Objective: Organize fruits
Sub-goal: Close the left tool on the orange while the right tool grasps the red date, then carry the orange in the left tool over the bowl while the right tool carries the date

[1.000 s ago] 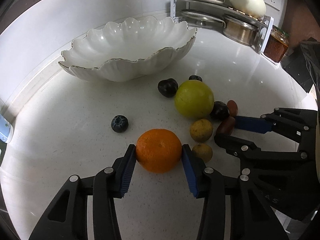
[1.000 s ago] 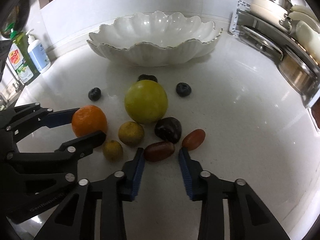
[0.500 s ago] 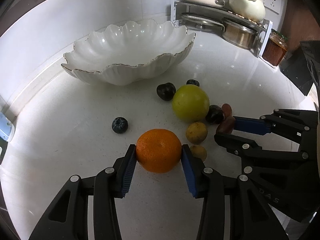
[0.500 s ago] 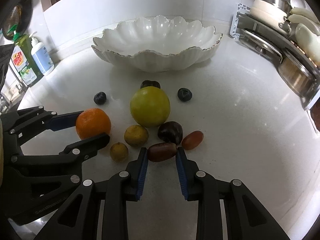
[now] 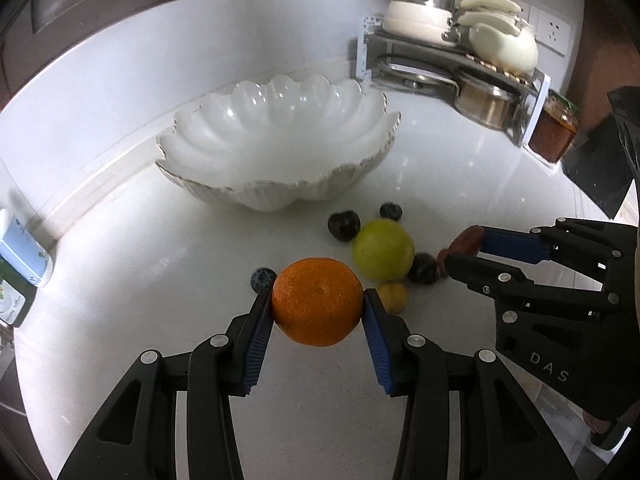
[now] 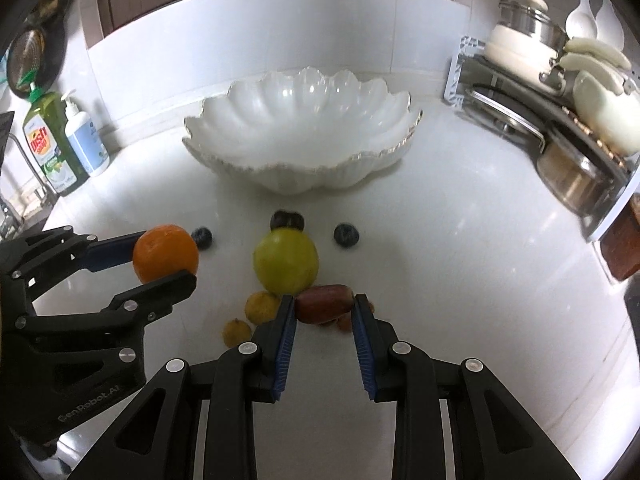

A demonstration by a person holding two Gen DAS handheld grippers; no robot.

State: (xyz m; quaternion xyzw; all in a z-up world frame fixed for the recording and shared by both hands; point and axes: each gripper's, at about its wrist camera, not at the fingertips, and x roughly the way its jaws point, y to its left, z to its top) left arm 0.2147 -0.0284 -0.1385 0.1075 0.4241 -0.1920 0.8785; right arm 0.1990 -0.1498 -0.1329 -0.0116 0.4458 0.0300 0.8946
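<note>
My left gripper [image 5: 318,312] is shut on an orange [image 5: 318,301] and holds it above the white counter; it also shows in the right wrist view [image 6: 165,254]. My right gripper [image 6: 324,308] is shut on a reddish-brown oblong fruit [image 6: 324,303], lifted off the counter; it also shows in the left wrist view [image 5: 466,239]. A white scalloped bowl [image 6: 304,178] stands empty behind the fruit. On the counter lie a green apple [image 6: 286,266], a dark plum [image 6: 287,220], two blueberries [image 6: 346,234] [image 6: 202,237] and two small yellow fruits [image 6: 262,306].
A pot rack [image 6: 560,120] with pots and white dishes stands at the right. A jar [image 5: 554,130] stands beside it. Soap bottles [image 6: 48,144] stand at the back left near the sink. Another reddish fruit [image 6: 344,322] lies partly hidden under my right gripper.
Both grippers have risen from the counter with their fruit. The right gripper closed on the reddish-brown fruit and lifted it. The orange went up with the left gripper.
</note>
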